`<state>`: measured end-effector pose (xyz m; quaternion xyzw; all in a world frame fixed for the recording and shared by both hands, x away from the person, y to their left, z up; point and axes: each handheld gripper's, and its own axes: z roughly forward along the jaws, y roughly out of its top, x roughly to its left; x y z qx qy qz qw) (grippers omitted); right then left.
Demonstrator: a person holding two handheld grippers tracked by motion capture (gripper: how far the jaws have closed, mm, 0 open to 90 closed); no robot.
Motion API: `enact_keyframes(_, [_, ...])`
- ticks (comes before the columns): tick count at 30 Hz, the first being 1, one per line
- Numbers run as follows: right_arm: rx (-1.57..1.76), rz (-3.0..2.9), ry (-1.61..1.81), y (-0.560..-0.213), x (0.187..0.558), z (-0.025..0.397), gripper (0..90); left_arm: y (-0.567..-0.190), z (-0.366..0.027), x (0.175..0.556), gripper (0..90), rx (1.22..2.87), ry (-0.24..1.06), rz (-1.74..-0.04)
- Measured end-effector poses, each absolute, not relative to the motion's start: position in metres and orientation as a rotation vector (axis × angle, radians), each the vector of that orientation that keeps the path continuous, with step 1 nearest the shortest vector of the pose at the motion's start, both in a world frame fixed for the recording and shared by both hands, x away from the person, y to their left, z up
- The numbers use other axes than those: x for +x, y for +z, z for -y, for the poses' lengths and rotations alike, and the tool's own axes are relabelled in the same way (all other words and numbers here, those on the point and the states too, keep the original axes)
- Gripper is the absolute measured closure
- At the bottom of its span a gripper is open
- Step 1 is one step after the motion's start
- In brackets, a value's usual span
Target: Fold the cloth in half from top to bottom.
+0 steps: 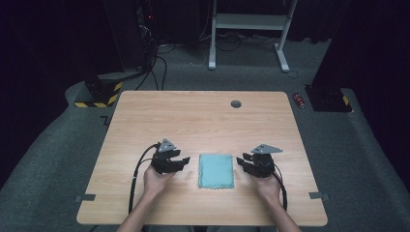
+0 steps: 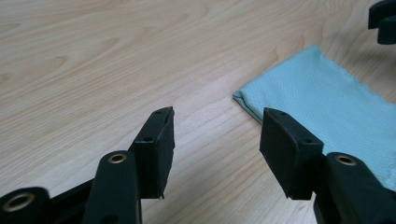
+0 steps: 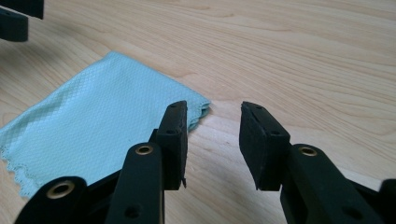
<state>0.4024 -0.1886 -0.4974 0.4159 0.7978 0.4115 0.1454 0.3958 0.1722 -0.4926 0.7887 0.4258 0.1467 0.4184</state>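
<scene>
A: Where is the cloth lying?
B: The folded teal waffle-weave cloth (image 1: 216, 170) is lying flat on the wooden counter (image 1: 193, 116), long axis pointing away, between the left claw (image 1: 180, 162) and right claw (image 1: 243, 161), both gaping empty.

Beyond my work, the wooden table (image 1: 203, 121) has a small round grey grommet (image 1: 236, 104) near its far edge and strips of grey tape (image 1: 85, 197) at its near corners. On the carpet past the far edge I see a white desk frame (image 1: 249, 29), tangled black cables (image 1: 154, 67), a yellow-and-black striped base (image 1: 99, 94) off the far left corner, and a small red object (image 1: 300, 100) off the far right corner.
</scene>
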Motion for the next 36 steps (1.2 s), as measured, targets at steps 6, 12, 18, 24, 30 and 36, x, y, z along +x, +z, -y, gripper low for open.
enact_keyframes(6, [1.209, -2.26, 1.212, -0.492, 0.396, 0.202, 61.7, -0.487, -0.184, 0.39, 44.9, 1.944, 0.387, -1.082])
enact_keyframes(12, [1.216, -2.229, 1.199, -0.489, 0.393, 0.214, 61.1, -0.486, -0.194, 0.381, 44.7, 1.957, 0.412, -1.086])
enact_keyframes(18, [1.233, -2.199, 1.21, -0.489, 0.387, 0.227, 61.1, -0.489, -0.207, 0.374, 44.5, 1.928, 0.42, -1.112])
enact_keyframes(24, [1.26, -2.186, 1.2, -0.49, 0.382, 0.235, 60.8, -0.489, -0.217, 0.369, 44.1, 1.917, 0.429, -1.13])
enact_keyframes(30, [1.256, -2.173, 1.188, -0.491, 0.377, 0.242, 60.3, -0.491, -0.224, 0.362, 43.8, 1.901, 0.449, -1.154])
enact_keyframes(36, [1.286, -2.166, 1.158, -0.498, 0.371, 0.252, 60.2, -0.496, -0.229, 0.355, 43.4, 1.915, 0.475, -1.17])
